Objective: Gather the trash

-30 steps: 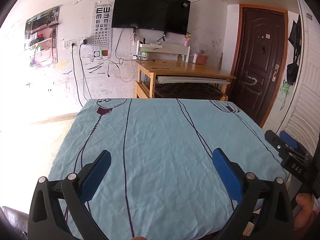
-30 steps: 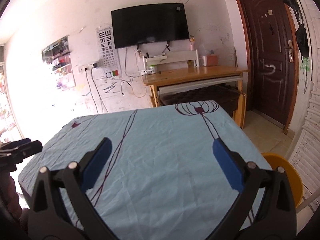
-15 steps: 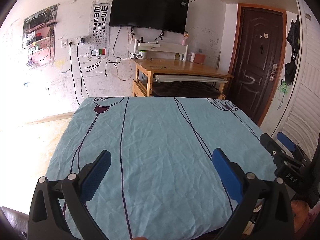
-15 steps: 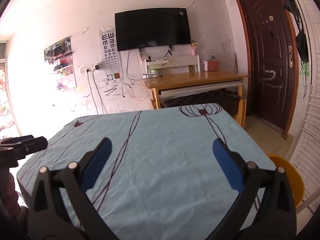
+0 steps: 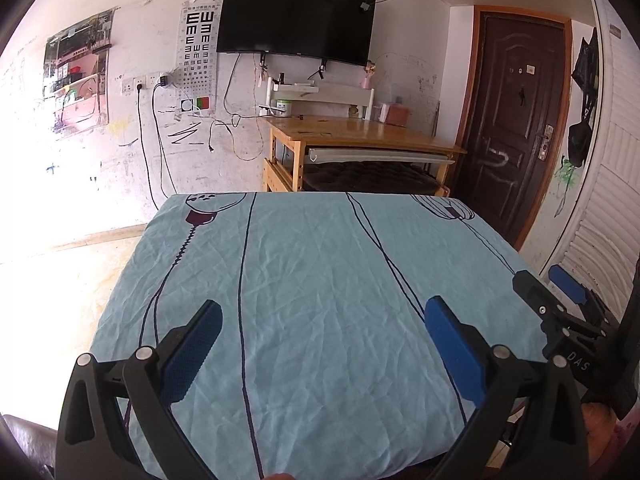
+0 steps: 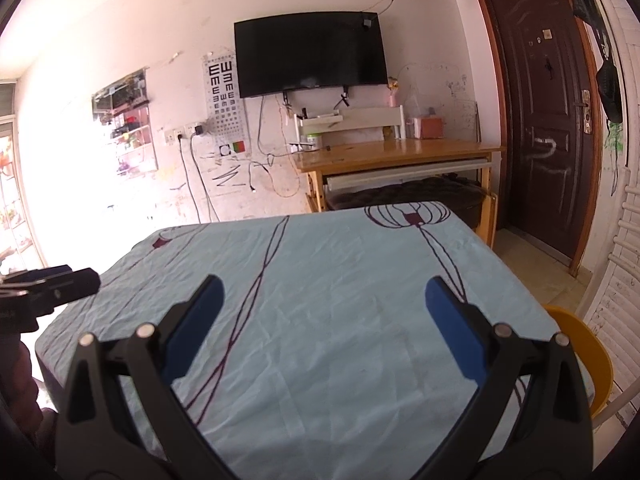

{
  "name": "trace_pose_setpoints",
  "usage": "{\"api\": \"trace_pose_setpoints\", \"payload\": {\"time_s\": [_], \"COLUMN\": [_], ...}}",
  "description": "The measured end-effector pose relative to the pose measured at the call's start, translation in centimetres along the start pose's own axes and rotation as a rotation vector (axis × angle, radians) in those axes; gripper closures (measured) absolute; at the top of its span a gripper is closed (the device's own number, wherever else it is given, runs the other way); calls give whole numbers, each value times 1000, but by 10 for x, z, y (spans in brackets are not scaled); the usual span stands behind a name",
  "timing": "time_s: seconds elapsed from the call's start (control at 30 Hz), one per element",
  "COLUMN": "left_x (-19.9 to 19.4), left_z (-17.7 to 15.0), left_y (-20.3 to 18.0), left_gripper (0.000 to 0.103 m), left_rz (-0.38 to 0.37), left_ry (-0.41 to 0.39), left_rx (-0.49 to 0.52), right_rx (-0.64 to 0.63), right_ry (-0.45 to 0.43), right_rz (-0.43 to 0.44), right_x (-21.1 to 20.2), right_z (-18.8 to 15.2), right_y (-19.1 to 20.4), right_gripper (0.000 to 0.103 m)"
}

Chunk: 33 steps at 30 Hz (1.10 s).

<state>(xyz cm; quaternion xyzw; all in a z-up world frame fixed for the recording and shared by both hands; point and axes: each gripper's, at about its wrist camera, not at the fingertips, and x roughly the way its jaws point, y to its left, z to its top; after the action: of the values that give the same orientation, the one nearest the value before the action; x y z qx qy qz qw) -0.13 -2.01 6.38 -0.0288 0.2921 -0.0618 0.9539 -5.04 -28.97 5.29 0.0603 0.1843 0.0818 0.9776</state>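
Under my left gripper (image 5: 323, 322) the tablecloth (image 5: 320, 264) is thin matt cloth, pale blue, creased all over with printed dark lines; the gripper frames look like matt black plastic with dimpled blue rubbery pads (image 5: 191, 354) and small shiny metal pins. Ahead of my right gripper (image 6: 323, 304) the desk (image 6: 394, 154) is glossy varnished wood, the TV (image 6: 310, 54) behind it a smooth glossy black screen, the wall (image 6: 132, 32) rough, scuffed plaster. Beside the right gripper's right finger, the yellow bin (image 6: 588, 356) looks like smooth plastic.
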Motion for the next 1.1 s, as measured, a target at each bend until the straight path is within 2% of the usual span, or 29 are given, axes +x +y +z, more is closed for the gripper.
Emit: {"api": "trace_pose_setpoints", "payload": {"time_s": [0.43, 0.7, 0.93, 1.1], "left_x": [2, 6, 8, 6], "left_z": [-1, -2, -5, -7], "left_y": [-3, -13, -18, -20], "left_gripper": [7, 7, 7, 7], "left_rz": [-2, 16, -14, -15], "left_ry": [10, 21, 25, -1], "left_rx": [12, 55, 61, 65], "right_rx": [-3, -7, -17, -15], "right_ry": [9, 11, 7, 6], "right_rz": [6, 10, 6, 6], "right_x": [3, 5, 5, 5], "right_z": [0, -1, -1, -1], "right_y": [0, 2, 3, 4], "right_gripper": [6, 6, 6, 6]}}
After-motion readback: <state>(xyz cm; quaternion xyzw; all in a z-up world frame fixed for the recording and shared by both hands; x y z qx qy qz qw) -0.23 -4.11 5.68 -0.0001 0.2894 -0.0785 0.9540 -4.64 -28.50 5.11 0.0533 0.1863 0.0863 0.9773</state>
